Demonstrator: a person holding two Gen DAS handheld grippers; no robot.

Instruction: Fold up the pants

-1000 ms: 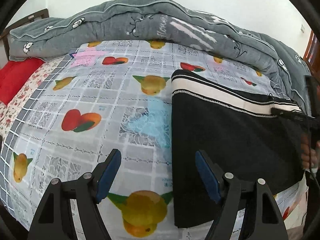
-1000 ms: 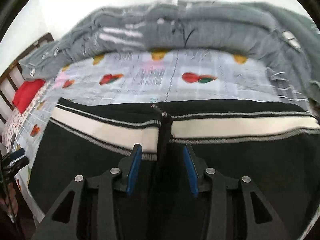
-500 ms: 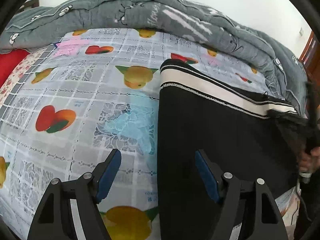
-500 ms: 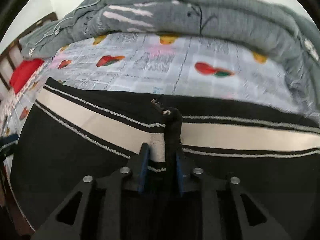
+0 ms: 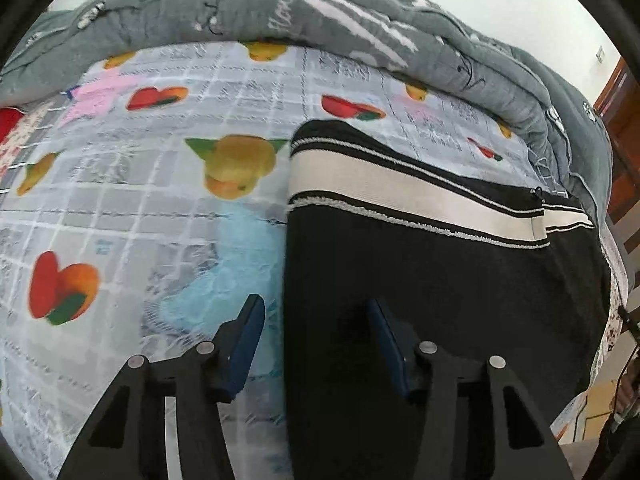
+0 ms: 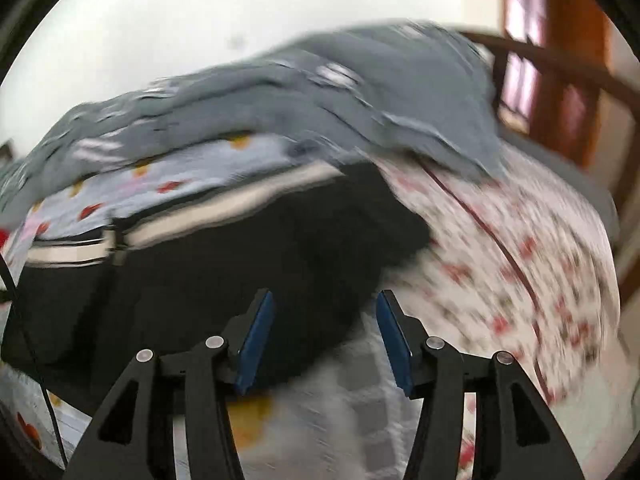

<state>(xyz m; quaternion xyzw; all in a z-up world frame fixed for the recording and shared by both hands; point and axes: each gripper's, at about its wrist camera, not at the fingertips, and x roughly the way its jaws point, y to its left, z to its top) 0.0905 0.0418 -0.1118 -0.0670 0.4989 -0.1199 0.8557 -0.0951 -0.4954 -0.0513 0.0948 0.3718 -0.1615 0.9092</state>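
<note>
Black pants with a white, black-striped waistband lie flat on the fruit-print bed sheet. My left gripper is open and empty, low over the pants' left edge, one finger over the sheet and one over the black cloth. In the blurred right wrist view the pants lie at centre left. My right gripper is open and empty above their right-hand lower edge.
A rolled grey quilt runs along the far side of the bed and also shows in the right wrist view. A floral sheet covers the bed's right part. A wooden bed frame stands at the right. A red pillow lies far left.
My right gripper was shut on the waistband drawstring; it has let go, opened and swung right and back. My left gripper has moved right and forward, over the pants' left edge.
</note>
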